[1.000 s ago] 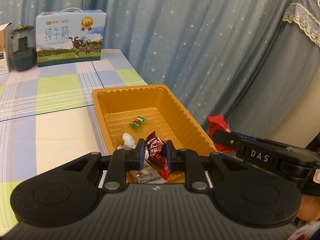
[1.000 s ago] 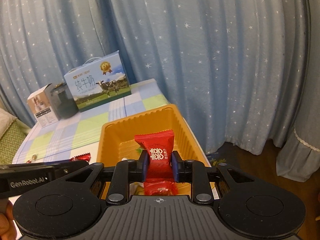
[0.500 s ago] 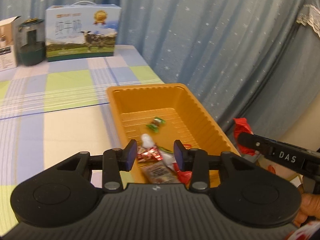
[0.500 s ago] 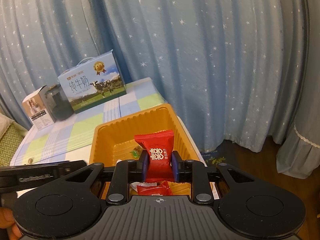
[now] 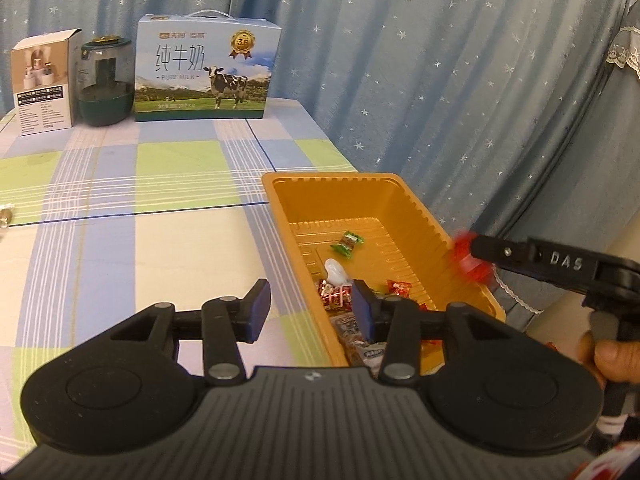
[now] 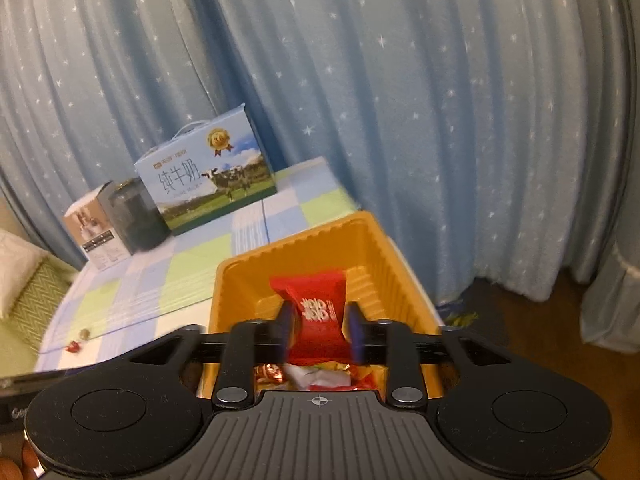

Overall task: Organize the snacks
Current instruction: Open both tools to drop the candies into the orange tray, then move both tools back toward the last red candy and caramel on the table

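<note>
We see the tray (image 5: pixel 280 200) at the worktop's (image 5: pixel 120 260) right edge, sweets (image 5: pixel 347 242) inside; the milk box (image 5: pixel 206 72) stands far behind.

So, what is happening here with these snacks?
A person holds a claw in each hand and is sorting wrapped snacks into the orange tray on the checked tablecloth. The right claw is opening over the tray, with a red snack packet between its jaws, apparently being released. The left claw is empty and also opening, near the tray's edge. Several candies already lie in the tray; two small ones remain on the table.
</note>
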Motion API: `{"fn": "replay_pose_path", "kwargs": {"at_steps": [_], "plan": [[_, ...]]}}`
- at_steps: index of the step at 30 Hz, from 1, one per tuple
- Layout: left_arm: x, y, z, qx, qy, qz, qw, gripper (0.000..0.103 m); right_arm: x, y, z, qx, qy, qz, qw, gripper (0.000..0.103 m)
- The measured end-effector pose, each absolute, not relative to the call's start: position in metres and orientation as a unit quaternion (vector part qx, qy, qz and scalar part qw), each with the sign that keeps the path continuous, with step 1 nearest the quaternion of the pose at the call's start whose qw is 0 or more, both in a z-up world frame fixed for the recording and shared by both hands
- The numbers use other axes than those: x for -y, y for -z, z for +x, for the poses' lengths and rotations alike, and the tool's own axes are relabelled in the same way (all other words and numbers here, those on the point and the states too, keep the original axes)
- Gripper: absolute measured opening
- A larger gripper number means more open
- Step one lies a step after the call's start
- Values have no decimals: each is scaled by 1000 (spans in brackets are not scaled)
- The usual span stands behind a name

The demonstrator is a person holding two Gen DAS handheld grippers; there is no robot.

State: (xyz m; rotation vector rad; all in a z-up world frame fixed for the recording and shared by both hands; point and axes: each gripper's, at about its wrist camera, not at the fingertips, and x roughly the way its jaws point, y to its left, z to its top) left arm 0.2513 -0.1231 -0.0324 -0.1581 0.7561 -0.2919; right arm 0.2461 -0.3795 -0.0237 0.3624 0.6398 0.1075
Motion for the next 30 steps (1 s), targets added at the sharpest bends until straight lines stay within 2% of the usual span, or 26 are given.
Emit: {"fn": "replay_pose_path", "kwargs": {"at_steps": [17,30], "plan": [[90,17,195,-356,110,-84,924,51,373,11,175,-330,-30,192,924,74],[48,-9,141,-329,66,-78,939,69,309,-17,144,-320,-79,144,933,74]]}}
